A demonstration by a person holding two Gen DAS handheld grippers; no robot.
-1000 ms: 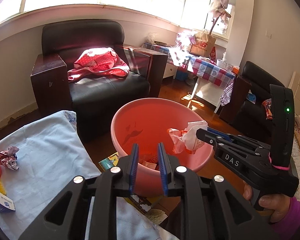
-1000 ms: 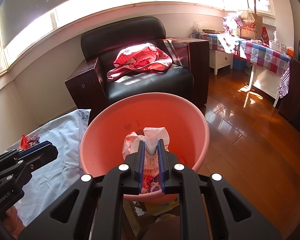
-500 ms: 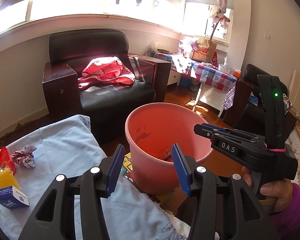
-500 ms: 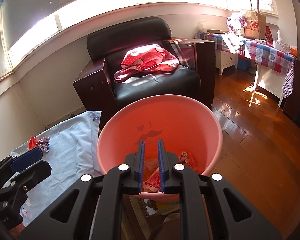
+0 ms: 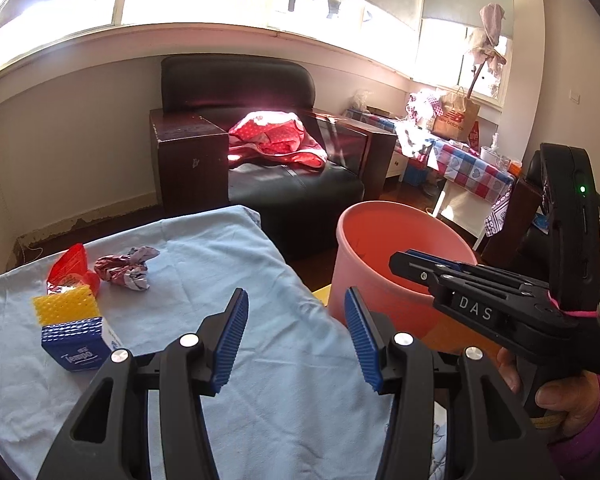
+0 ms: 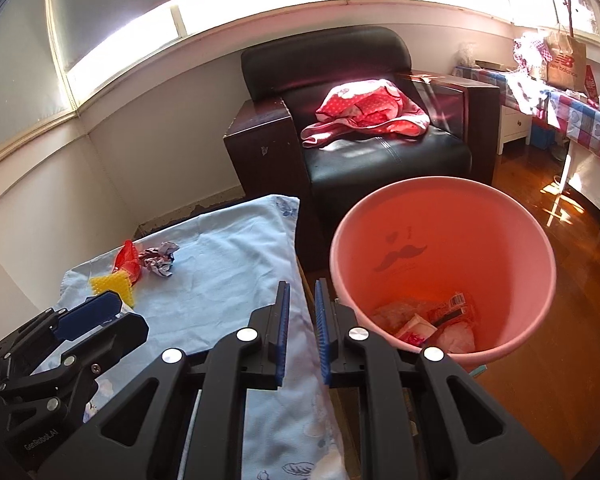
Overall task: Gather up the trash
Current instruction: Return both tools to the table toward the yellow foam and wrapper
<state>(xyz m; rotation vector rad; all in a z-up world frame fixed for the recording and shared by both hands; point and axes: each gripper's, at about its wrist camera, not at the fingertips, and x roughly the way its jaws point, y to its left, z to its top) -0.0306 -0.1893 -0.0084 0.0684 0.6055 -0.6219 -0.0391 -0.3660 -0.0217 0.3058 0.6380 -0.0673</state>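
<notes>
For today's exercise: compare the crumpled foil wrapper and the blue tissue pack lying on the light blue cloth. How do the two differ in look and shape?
The foil wrapper is scrunched into an irregular, shiny silver and dark red ball; the tissue pack is a neat box shape with flat faces. The foil wrapper shows no readable print, while the tissue pack is blue with white lettering. Both rest on the light blue cloth, outside the pink bin.

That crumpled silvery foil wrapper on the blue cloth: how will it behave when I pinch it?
The crumpled silvery foil wrapper looks thin and hollow, so probably very light and likely to crush further. Its creased folds should give grip, though foil may slip. Pushed, it would likely skid across the light blue cloth.
</notes>
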